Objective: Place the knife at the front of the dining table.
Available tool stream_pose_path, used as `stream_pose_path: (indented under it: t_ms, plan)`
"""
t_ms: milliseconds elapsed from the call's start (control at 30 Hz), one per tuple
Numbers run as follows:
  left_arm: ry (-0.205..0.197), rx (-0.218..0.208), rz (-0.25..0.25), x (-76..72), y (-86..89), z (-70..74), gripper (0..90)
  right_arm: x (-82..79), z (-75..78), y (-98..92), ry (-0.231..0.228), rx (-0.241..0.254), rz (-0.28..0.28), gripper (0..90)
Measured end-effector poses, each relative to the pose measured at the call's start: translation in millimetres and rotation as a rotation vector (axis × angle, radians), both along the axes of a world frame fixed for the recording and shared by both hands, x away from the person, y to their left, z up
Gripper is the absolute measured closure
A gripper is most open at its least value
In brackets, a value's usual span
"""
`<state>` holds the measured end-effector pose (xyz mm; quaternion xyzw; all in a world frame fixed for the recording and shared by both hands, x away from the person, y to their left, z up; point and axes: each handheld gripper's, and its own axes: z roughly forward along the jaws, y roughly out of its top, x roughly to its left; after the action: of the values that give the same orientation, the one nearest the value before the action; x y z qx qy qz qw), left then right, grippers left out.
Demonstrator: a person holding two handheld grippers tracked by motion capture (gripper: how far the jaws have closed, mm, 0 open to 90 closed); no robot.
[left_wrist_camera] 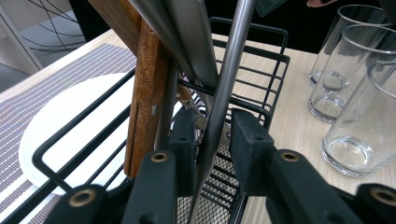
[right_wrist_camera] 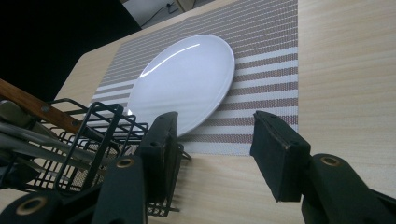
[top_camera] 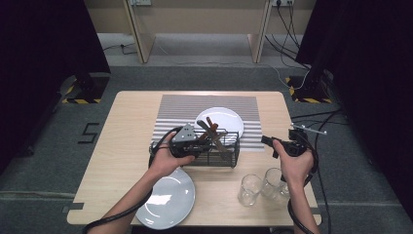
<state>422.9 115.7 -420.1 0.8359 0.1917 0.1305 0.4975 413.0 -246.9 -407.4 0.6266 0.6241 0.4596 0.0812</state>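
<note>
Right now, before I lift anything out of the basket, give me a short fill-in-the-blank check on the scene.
1. The left gripper has a metal utensil handle between its ____.
2. The cutlery stands in a black wire ____ on the table.
3. The right gripper is ____, with nothing between its jaws.
4. Near the right hand stand clear drinking ____.

Missing words: jaws; basket; open; glasses

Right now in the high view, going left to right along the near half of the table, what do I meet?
Plate at the near left edge → left gripper reaching into the black wire basket → two empty glasses → right gripper, jaws open.
</note>
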Motion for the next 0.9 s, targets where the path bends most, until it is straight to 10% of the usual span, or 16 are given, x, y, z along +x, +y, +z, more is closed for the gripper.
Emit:
stream_pose_path:
  t_ms: [900]
  plan:
    - [-0.120, 0.082, -0.096, 3.6, 5.4, 5.2, 82.4, 1.4, -3.8, -1.3, 0.007, -0.003, -0.018, 50.3]
